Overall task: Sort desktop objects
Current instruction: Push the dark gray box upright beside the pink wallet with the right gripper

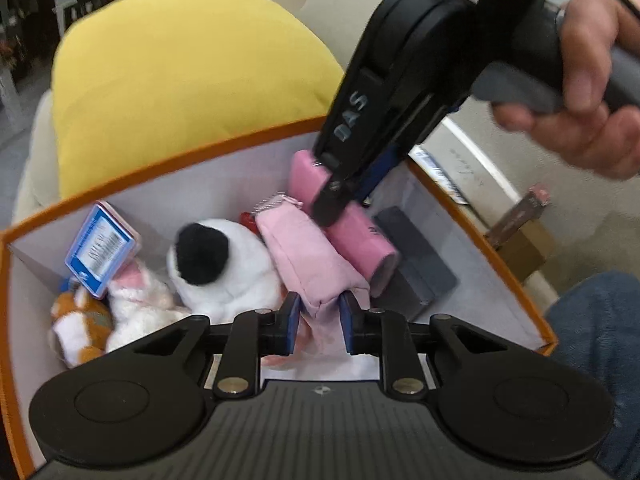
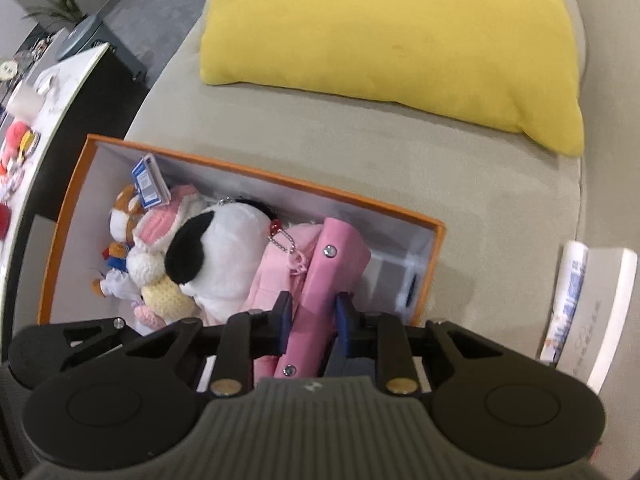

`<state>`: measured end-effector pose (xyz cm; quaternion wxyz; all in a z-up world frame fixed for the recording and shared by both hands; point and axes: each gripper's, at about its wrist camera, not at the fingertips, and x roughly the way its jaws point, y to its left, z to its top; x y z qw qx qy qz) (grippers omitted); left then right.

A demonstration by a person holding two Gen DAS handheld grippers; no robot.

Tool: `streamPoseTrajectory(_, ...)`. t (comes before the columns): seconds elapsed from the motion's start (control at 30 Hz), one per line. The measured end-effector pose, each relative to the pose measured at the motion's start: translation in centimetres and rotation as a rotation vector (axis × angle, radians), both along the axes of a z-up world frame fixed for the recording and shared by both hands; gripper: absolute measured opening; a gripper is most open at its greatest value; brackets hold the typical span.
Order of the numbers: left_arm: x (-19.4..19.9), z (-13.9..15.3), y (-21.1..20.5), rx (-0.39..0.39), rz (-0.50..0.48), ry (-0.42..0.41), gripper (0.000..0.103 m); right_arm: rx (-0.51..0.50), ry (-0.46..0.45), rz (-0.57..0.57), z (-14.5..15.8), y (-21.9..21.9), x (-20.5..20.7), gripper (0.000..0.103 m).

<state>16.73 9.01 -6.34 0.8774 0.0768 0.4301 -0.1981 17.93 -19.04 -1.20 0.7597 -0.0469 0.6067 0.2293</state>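
Left wrist view is looking down into an orange-rimmed storage box (image 1: 168, 162) with white inner walls, sitting on a beige sofa (image 2: 400, 160) in front of a yellow cushion (image 1: 180, 76). The left gripper (image 1: 318, 316) is pinching the near end of a soft pale pink pouch (image 1: 308, 256), its 2 blue-padded fingers (image 1: 290, 320) pressing the fabric from both sides. Just beside the pouch, on its right, a brighter pink case (image 1: 352, 224) is lying tilted inside the box. The right gripper (image 1: 340, 192), carried by a hand (image 1: 588, 92), is reaching down from the upper right and is clamping that case; in the right wrist view (image 2: 312, 312) its jaws are sitting tight against the case's 2 long sides, with 2 metal snaps showing on the pink face (image 2: 320, 280).

Left of the pouch, a white plush with a black ear (image 1: 224, 268) is filling the middle of the box. Further left, a pink-and-white plush (image 1: 136, 292) and an orange-and-white plush (image 1: 80, 320) are crowding the corner, with a blue-and-white card box (image 1: 102, 250) leaning on them. A dark grey block (image 1: 412, 264) is lying on the box floor at the right.
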Motion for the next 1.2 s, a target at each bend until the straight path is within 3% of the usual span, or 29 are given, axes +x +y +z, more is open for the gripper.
streamPoseTrajectory(0.07, 0.0, -0.1, -0.1, 0.046, 0.005, -0.021, 0.024, -0.002, 0.023, -0.002, 0.5, -0.5, -0.1, 0.022)
streamPoseTrajectory(0.13, 0.2, -0.4, -0.2, 0.028, 0.0, -0.01, 0.024, 0.007, 0.054, 0.004, 0.9, -0.7, -0.4, 0.022)
streamPoseTrajectory(0.3, 0.1, -0.4, -0.4, 0.017, -0.015, -0.013, 0.024, -0.006, 0.031, -0.018, 0.5, -0.1, -0.6, 0.022)
streamPoseTrajectory(0.4, 0.0, -0.3, -0.3, 0.004, -0.009, -0.011, 0.024, -0.039, 0.021, -0.041, -1.0, 0.7, -0.1, 0.021)
streamPoseTrajectory(0.57, 0.4, -0.4, -0.5, -0.001, -0.011, -0.004, 0.024, -0.149, -0.041, 0.046, -1.3, 3.3, -1.0, 0.023)
streamPoseTrajectory(0.77, 0.7, -0.4, 0.0, -0.027, 0.0, 0.011, 0.024, -0.131, -0.125, 0.211, 1.4, 2.7, -2.7, 0.032)
streamPoseTrajectory(0.93, 0.8, 0.0, 0.4, -0.03, 0.003, 0.016, 0.024, -0.179, -0.222, 0.452, 3.8, 2.4, -5.4, 0.034)
streamPoseTrajectory(1.2, 0.9, 0.1, 0.4, -0.032, 0.005, 0.021, 0.024, -0.328, -0.242, 0.749, 1.3, 2.3, -9.7, 0.045)
